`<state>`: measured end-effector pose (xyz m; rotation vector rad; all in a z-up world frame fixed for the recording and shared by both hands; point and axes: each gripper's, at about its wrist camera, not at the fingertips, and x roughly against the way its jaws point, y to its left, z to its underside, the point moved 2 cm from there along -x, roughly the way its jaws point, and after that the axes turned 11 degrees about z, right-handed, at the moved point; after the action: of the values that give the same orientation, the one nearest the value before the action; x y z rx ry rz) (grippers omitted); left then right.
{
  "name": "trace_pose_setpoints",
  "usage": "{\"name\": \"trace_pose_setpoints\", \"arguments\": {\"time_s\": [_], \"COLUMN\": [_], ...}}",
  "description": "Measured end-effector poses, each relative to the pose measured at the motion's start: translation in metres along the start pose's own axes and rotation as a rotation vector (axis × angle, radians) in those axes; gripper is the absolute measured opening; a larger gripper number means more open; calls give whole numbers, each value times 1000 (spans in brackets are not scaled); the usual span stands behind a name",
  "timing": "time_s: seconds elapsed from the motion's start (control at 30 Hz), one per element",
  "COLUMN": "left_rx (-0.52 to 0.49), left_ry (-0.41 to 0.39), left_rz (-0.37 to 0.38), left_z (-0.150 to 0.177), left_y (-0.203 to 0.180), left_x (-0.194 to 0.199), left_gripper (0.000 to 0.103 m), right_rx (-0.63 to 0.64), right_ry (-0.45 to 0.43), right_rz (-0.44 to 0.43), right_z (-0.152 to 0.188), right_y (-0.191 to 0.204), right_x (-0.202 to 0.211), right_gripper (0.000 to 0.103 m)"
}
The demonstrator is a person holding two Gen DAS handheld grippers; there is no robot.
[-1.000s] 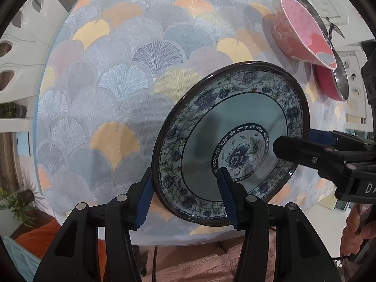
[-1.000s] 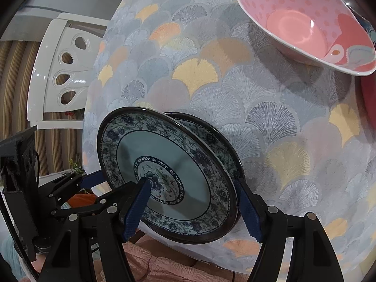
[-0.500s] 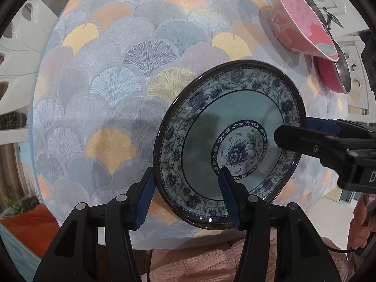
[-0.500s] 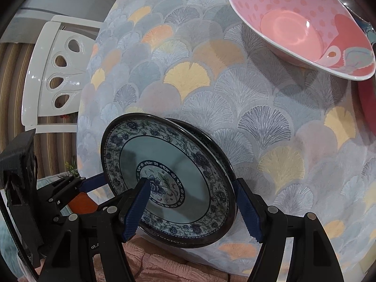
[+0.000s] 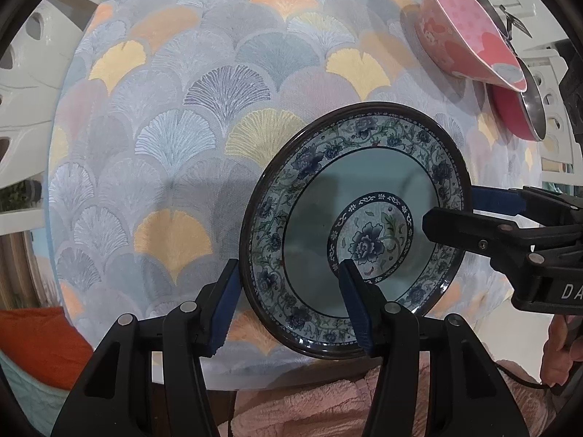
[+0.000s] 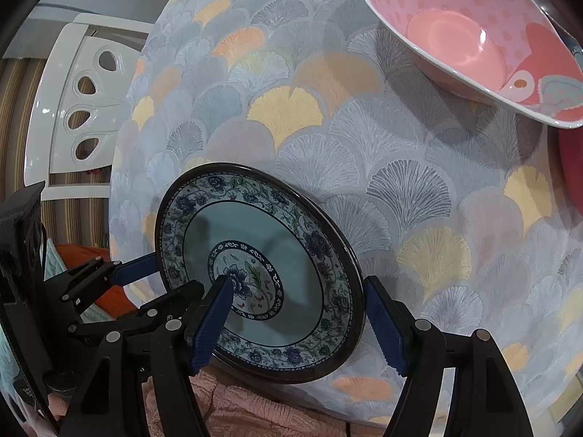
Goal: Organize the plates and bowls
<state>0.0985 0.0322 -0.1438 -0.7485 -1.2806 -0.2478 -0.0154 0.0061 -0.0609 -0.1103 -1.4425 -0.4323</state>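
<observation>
Straddling the rim of the blue floral plate (image 5: 359, 235) from two sides: left hand-held gripper (image 5: 289, 304) has one pad outside the near-left rim and one over the plate's face; right hand-held gripper (image 6: 297, 318) does the same at the opposite rim. Both sets of jaws are spread wide around the rim, not yet pinched on it. Plate sits near the front edge of the tabletop (image 5: 175, 116). In the right wrist view a second dark rim shows just behind the plate, so it may already rest on another plate; cannot confirm.

Judgement, step in hand: either seating or taking up this plate. To do it well, keep both grippers level with each other, bite only the rim lip, and close evenly so the glazed surface does not slip or tip. If releasing, back the pads straight out without dragging the rim toward the table edge.

Surroundings: pink polka-dot bowl (image 6: 470, 32) at the far right, well apart; a red bowl with metal rim (image 5: 517, 109) just behind it. White chair (image 6: 76, 109) beyond the tabletop. Path between plate and bowls is bare cloth. Main risk: plate lies close to the front edge.
</observation>
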Motion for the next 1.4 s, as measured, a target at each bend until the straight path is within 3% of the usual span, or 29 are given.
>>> {"name": "trace_pose_setpoints", "arguments": {"time_s": [1.17, 1.4], "left_rx": [-84, -48], "left_ry": [40, 30], "left_rz": [-64, -61], "left_z": [-23, -31], "left_y": [-21, -9], "left_x": [-22, -22], "left_gripper": [60, 60], "right_rx": [-41, -25], "right_ry": [16, 9], "right_rz": [-4, 6], "right_z": [11, 12], "right_y": [-11, -12], "right_x": [-2, 3], "right_gripper": [71, 71]}}
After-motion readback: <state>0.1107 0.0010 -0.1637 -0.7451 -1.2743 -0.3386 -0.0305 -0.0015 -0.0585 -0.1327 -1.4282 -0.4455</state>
